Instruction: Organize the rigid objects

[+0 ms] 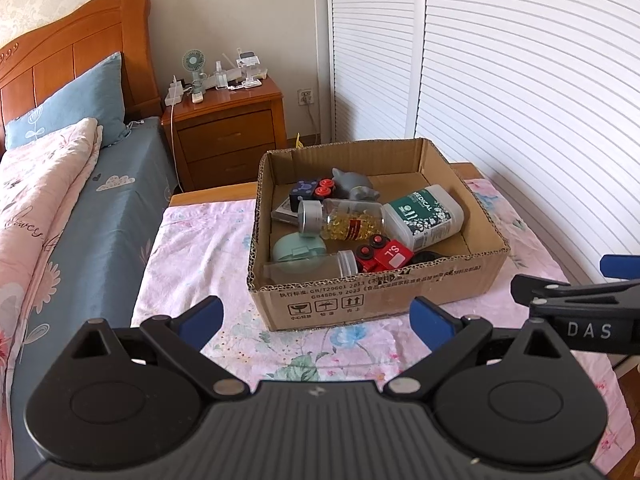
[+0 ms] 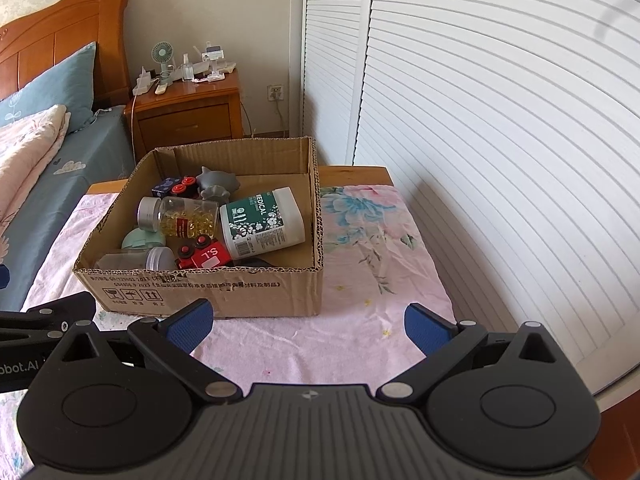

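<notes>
Cardboard box (image 1: 376, 300) stands on a table covered with a pink floral cloth (image 1: 200, 248), its top open and its contents piled loosely inside. Contents noted: a clear bottle of yellow capsules (image 1: 340, 222) lying on its side with a silver cap, a white bottle with a green "MEDICAL" label (image 1: 424, 216) leaning across the right half, a red toy truck (image 1: 384, 256) against the near wall, an empty clear jar (image 1: 308, 266) with a pale lid, a mint-green round case (image 1: 298, 248), a grey animal figure (image 1: 354, 184) at the back, and a dark block toy with red wheels (image 1: 312, 190). Left gripper (image 1: 318, 322) hangs short of the box's near wall, jaws spread wide and holding nothing. Right gripper (image 2: 306, 324) sits just beside it at the same wall, likewise wide and empty. All items appear stiff and light. The two bottles are judged smooth and liable to roll or slip; a hold across the body near the cap looks soundest. The truck offers flat sides for a square pinch. The capsule bottle rests on top of its neighbours and looks easiest to reach without disturbing them.
</notes>
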A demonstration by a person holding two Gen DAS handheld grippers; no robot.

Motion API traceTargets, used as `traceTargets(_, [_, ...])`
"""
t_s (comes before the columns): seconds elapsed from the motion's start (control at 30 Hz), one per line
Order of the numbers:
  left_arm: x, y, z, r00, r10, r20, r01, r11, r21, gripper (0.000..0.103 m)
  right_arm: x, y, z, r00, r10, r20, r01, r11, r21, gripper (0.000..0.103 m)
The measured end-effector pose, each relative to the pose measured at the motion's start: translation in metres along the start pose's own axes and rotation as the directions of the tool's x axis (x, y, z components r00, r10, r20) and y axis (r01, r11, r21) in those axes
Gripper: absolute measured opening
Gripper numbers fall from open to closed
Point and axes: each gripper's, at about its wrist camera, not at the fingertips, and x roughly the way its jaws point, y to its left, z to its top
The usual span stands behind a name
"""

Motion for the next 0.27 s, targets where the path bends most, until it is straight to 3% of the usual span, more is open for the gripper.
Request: traceTargets(0.27, [-0.0024,-0.0021,-0.0007,1.000,0.001,0.002,-0.001,1.000,0.003,0.099,-0.0027,0.0006,0.0003,1.000,-0.005,0.005,0.005,1.000,-0.005,0.103])
